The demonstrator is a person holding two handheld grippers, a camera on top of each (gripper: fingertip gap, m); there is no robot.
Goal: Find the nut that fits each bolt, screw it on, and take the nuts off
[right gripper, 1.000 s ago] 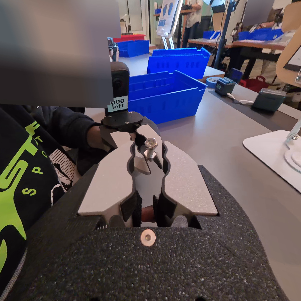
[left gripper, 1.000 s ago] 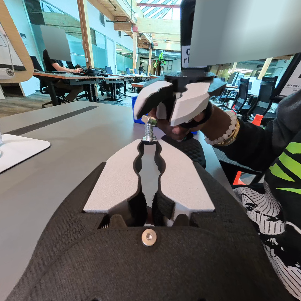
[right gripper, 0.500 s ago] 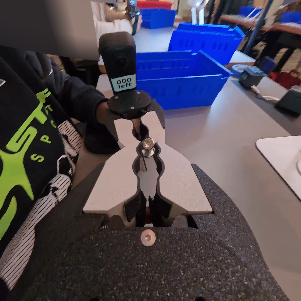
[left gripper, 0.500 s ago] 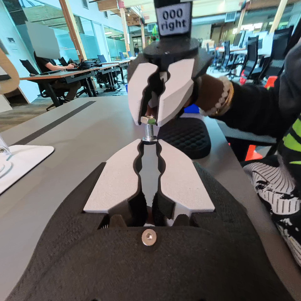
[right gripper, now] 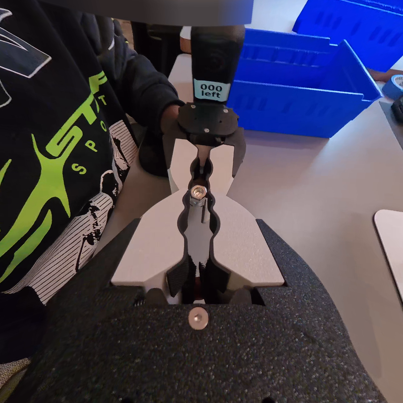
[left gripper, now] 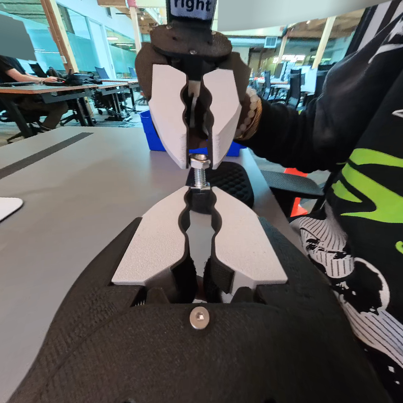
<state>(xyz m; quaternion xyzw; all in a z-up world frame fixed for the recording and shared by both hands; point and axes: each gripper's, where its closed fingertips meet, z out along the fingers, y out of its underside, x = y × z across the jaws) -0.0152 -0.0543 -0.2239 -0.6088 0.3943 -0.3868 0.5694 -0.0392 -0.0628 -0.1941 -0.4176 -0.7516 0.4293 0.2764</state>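
A short silver bolt (left gripper: 199, 175) stands between the two grippers, which face each other above the grey table (left gripper: 87, 196). My left gripper (left gripper: 199, 191) is shut on the bolt's lower hex end. My right gripper (left gripper: 199, 164) comes in from the far side and is shut on the hex nut (left gripper: 199, 162) at the bolt's upper end. In the right wrist view the nut (right gripper: 197, 193) shows end-on with a hollow threaded centre, between my right gripper's tips (right gripper: 197, 197). The left gripper's fingers (right gripper: 178, 165) lie just beyond it.
Blue bins (right gripper: 294, 109) stand on the table behind the left gripper, with a blue tape roll (right gripper: 394, 87) beside them. A white pad (right gripper: 388, 250) lies to the right. A black mesh pad (left gripper: 231, 185) lies near the table edge. The person's torso (right gripper: 54, 130) is close. My two grippers' fingertips are within a few centimetres of each other.
My right gripper, open and off the bolt a second ago, has moved onto its upper end and closed on the nut. My left gripper has kept its hold.
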